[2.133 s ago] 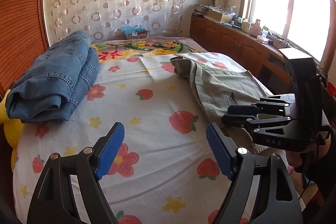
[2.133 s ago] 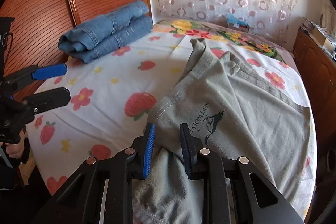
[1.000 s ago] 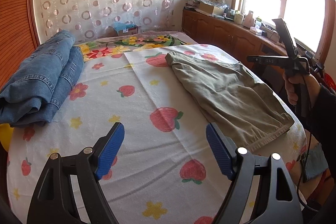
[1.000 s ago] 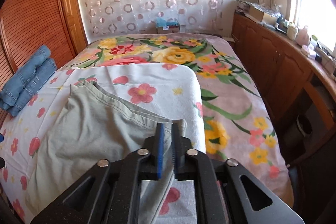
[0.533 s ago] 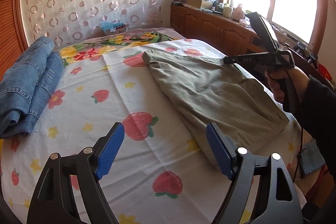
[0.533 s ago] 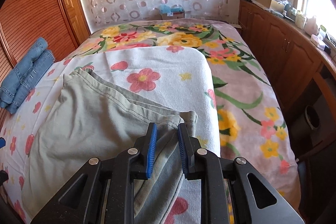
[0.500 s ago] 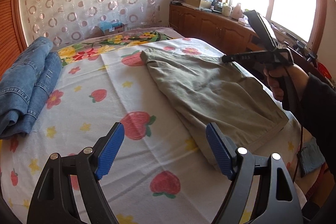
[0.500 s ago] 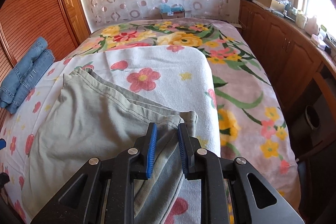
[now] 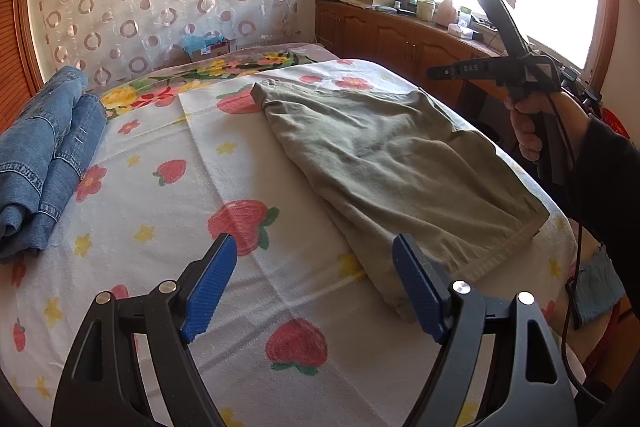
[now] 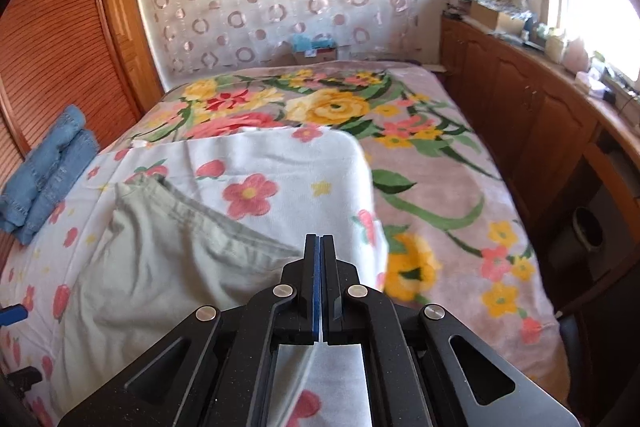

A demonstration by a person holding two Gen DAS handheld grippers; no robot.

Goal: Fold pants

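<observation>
Pants (image 9: pixel 384 163) lie lengthwise up the bed; left tongs (image 9: pixel 316 285) apart, right tongs (image 10: pixel 319 247) together.

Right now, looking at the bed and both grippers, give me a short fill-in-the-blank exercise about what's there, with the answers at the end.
1. The olive pants lie spread on the strawberry-print ____.
2. The left gripper hovers over the bed with its jaws ____.
3. The right gripper has its jaws ____, raised off the fabric.
4. The folded jeans by the wooden wall are made of blue ____.

Missing words: towel; open; shut; denim
</observation>
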